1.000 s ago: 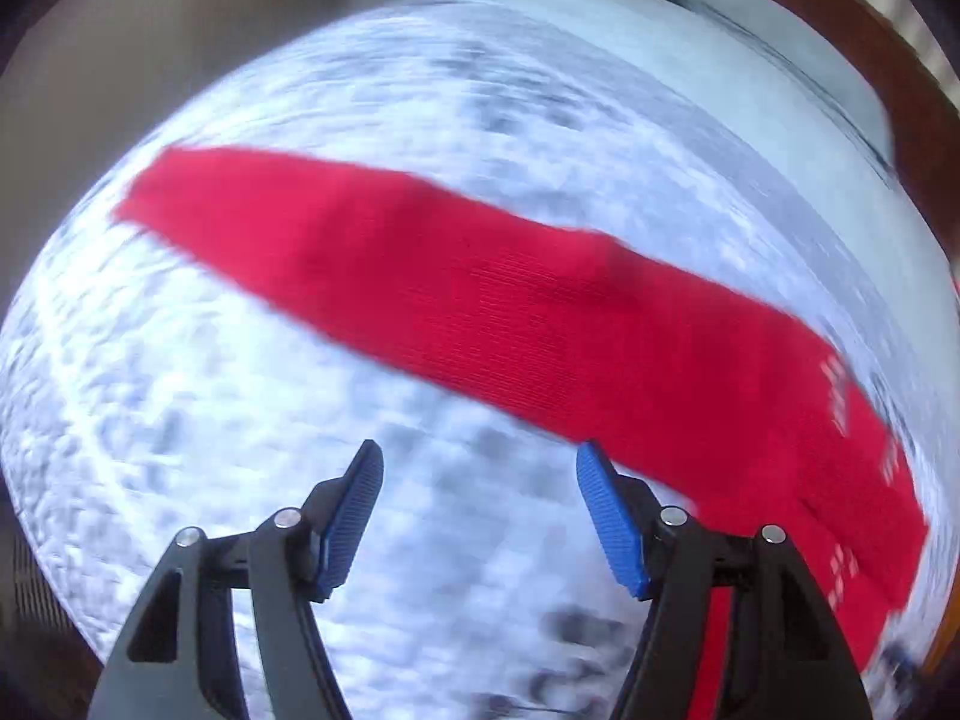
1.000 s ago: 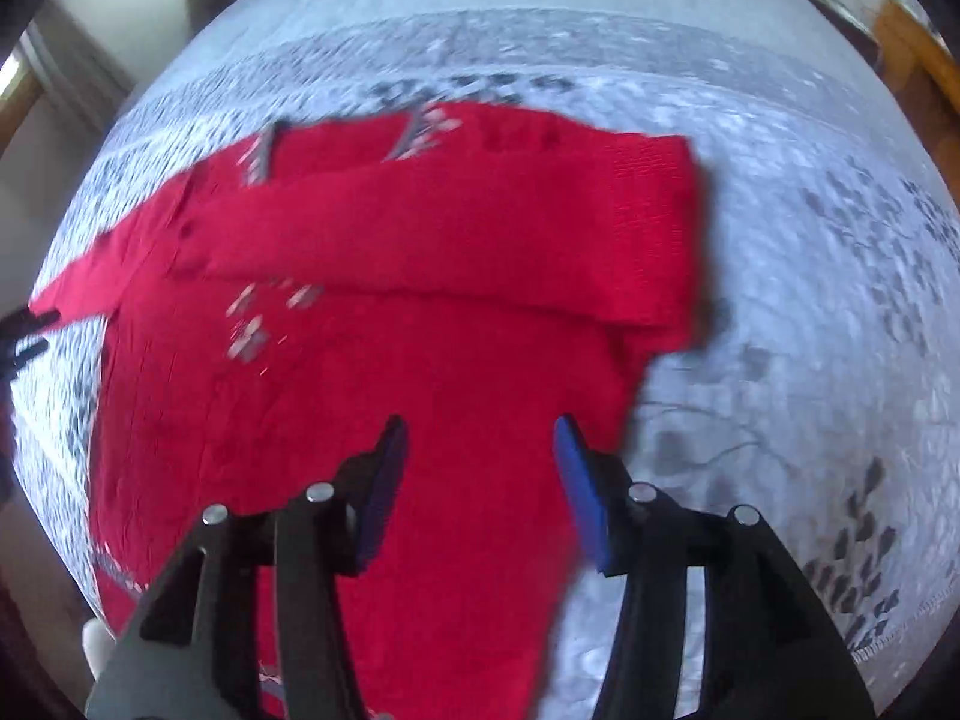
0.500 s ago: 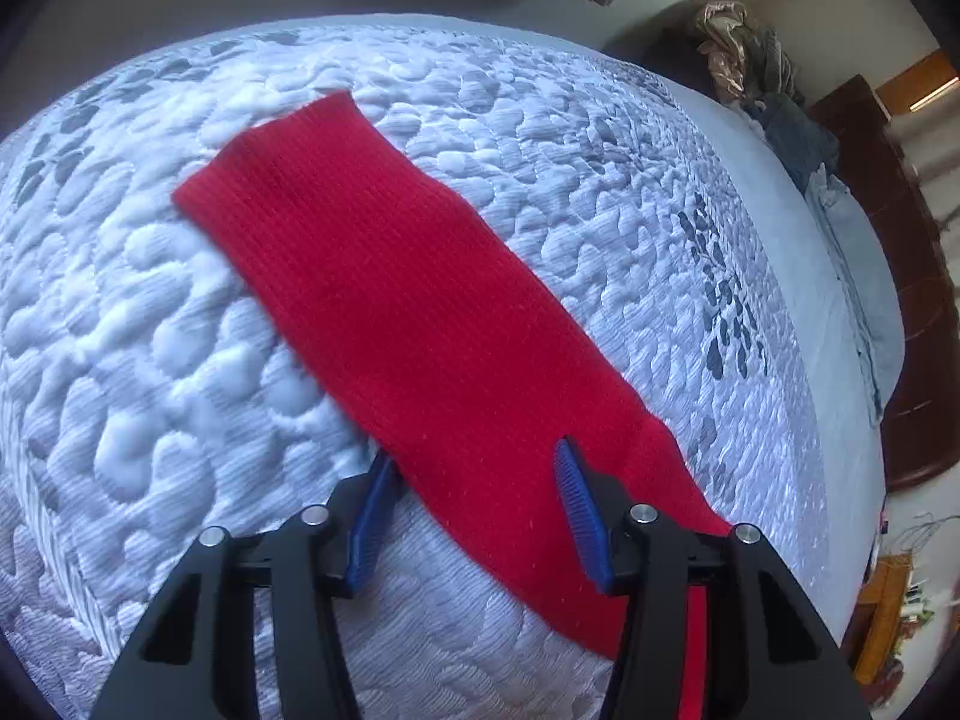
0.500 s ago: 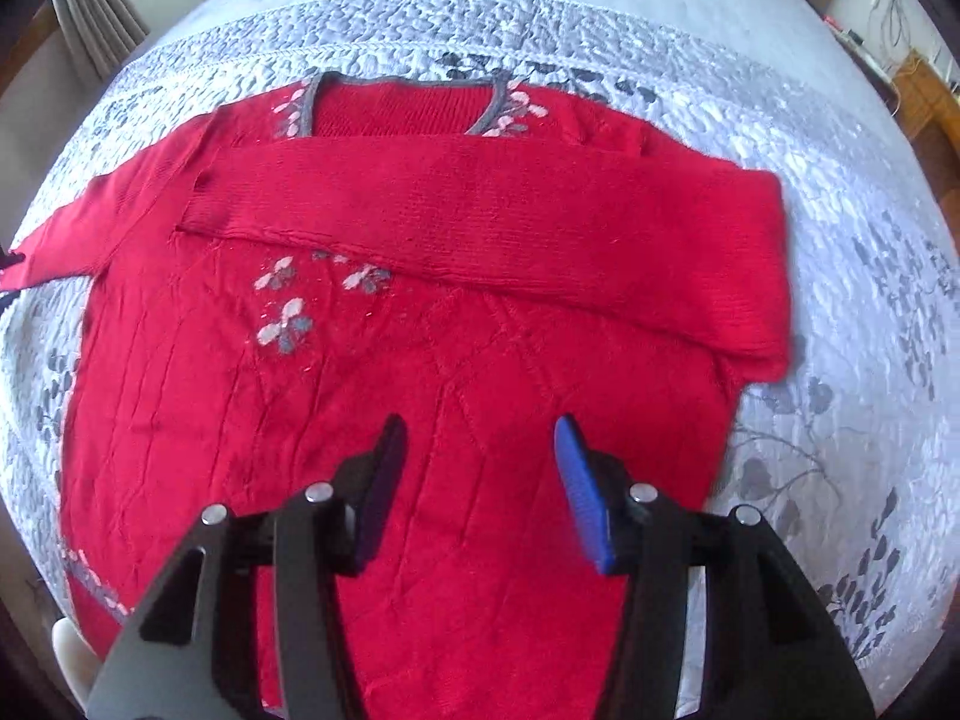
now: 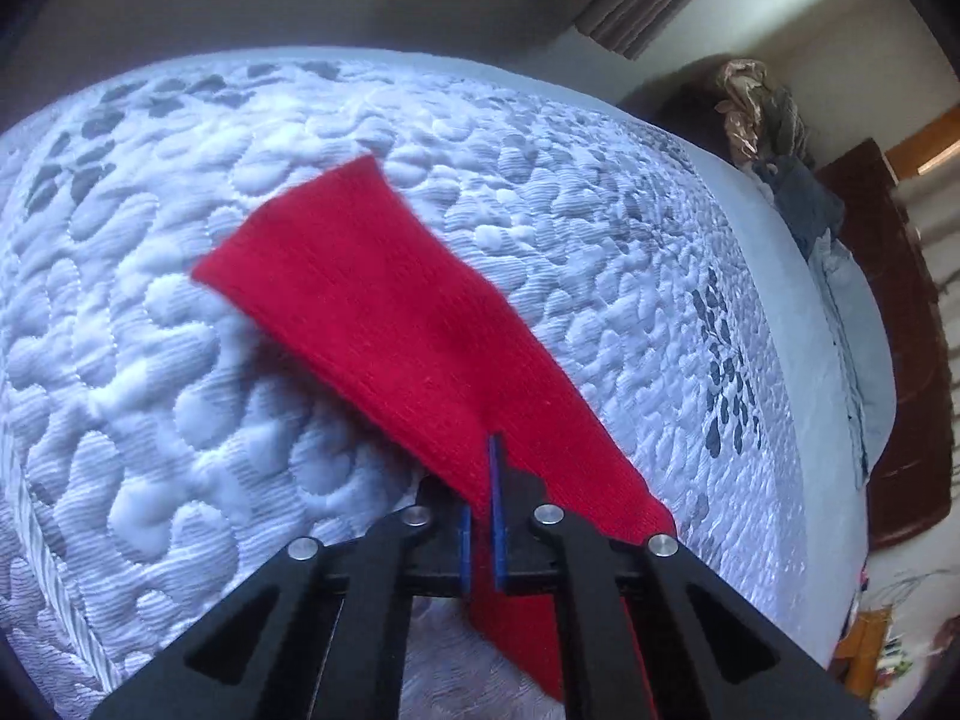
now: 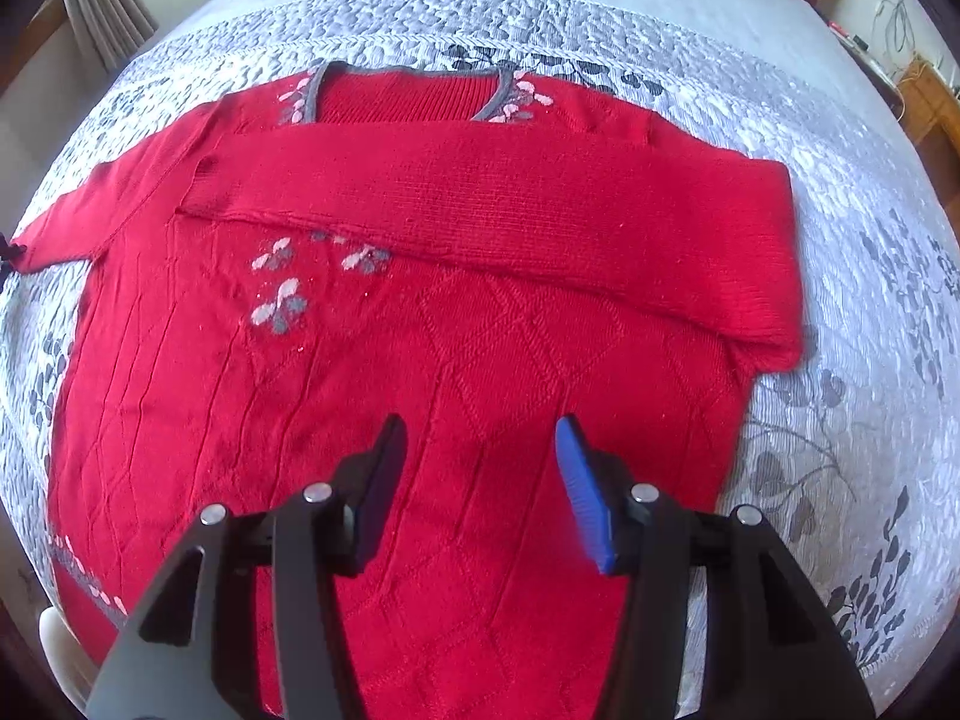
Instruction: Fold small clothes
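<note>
A red knit sweater with a grey-trimmed neckline and small flower patches lies flat on the quilted bed. One sleeve is folded across its chest. The other sleeve stretches out over the quilt in the left wrist view. My left gripper is shut on this sleeve partway along it, the blue pads pinching the fabric. My right gripper is open and empty, hovering over the sweater's lower body.
The white-and-grey quilt covers the bed. A pile of clothes and a dark wooden headboard sit at the far right. Curtains hang at the back left.
My left gripper has closed on the outstretched sleeve; half a second ago its jaws were open around it. My right gripper stays open over the sweater, nearly still.
</note>
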The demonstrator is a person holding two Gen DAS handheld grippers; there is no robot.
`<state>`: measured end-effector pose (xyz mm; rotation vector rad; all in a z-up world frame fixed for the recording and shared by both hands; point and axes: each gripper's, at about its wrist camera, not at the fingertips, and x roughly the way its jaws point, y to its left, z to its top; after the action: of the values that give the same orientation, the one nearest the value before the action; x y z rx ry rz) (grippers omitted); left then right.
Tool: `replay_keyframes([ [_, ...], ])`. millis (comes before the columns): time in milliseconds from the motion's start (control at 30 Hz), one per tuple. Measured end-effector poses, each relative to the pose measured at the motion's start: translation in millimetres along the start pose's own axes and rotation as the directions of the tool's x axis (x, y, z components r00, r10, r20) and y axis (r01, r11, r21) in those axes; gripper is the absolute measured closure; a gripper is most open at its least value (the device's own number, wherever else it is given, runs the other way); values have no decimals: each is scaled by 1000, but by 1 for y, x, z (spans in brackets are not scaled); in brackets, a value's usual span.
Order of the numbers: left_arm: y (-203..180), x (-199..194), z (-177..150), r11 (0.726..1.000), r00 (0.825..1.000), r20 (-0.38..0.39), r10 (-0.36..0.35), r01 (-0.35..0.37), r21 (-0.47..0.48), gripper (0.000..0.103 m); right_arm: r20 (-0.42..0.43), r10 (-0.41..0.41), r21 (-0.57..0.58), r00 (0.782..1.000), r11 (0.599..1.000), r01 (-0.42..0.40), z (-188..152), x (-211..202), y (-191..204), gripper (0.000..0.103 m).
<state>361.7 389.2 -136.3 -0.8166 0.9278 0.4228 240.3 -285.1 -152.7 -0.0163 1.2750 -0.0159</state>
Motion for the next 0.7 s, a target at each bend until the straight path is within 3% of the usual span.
replay_keyframes([
  [133, -43, -26, -26, 983, 997, 75, -8, -5, 183, 99, 0, -2, 8, 1000, 1000, 2, -3, 0, -5, 50],
  [267, -104, -46, -73, 918, 992, 122, -19, -31, 396, 99, 0, 1, 19, 1000, 1000, -1, -7, -1, -10, 49],
  [333, -136, -51, -102, 864, 991, 132, -32, -39, 503, 99, 0, 9, 24, 1000, 1000, -9, -10, -3, -12, 49],
  [433, -191, -58, -161, 732, 988, 128, -81, -28, 681, 99, 4, 15, 27, 1000, 1000, -15, -14, -6, -15, 49],
  [467, -202, -60, -175, 705, 989, 110, -99, -9, 709, 99, 6, 15, 27, 1000, 1000, -15, -16, -7, -17, 49],
  [600, -247, -65, -249, 588, 983, -38, -177, 137, 797, 99, 8, 17, 50, 1000, 999, -17, -20, -7, -27, 49],
  [700, -270, -60, -305, 478, 975, -133, -178, 204, 854, 99, 3, 20, 67, 1000, 998, -20, -24, -6, -35, 49],
])
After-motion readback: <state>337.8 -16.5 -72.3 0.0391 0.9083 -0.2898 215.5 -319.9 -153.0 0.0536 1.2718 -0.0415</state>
